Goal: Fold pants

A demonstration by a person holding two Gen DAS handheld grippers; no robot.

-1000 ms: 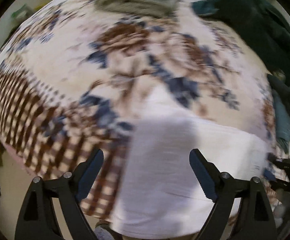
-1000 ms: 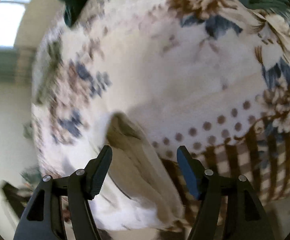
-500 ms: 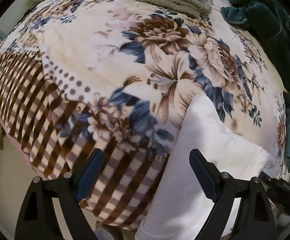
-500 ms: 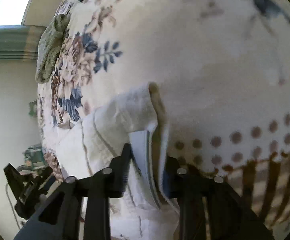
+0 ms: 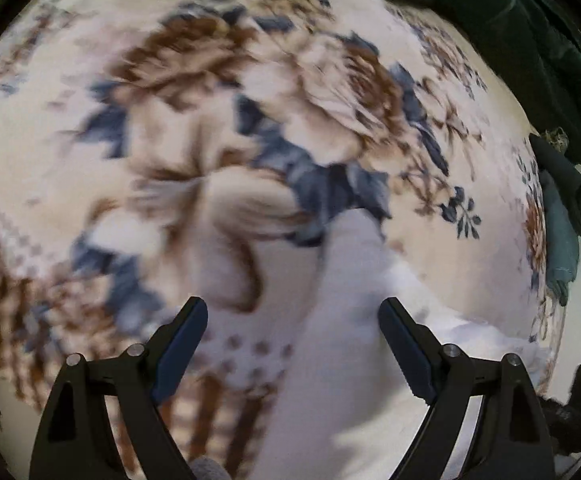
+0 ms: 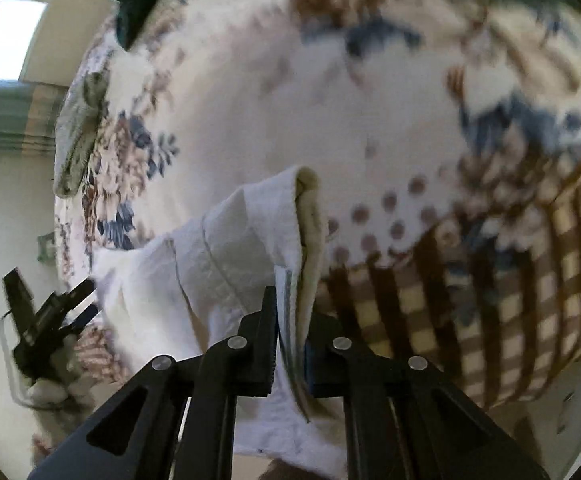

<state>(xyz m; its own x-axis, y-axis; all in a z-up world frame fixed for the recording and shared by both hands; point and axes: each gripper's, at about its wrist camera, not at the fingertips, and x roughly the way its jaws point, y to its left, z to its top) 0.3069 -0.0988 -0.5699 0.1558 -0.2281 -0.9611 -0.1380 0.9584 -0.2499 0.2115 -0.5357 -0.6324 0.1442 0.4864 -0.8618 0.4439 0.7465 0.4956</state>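
While the white pants (image 6: pixel 230 264) lie on the floral bed (image 6: pixel 330 120), our right claw (image 6: pixel 290 336) pinches their folded edge; our left claw (image 5: pixel 292 344) hovers spread above the pants (image 5: pixel 342 360); both views are blurred.

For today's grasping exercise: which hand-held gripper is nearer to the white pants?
Right. The right hand-held gripper is shut on the white pants at an edge; the left hand-held gripper hangs open over them, not gripping.
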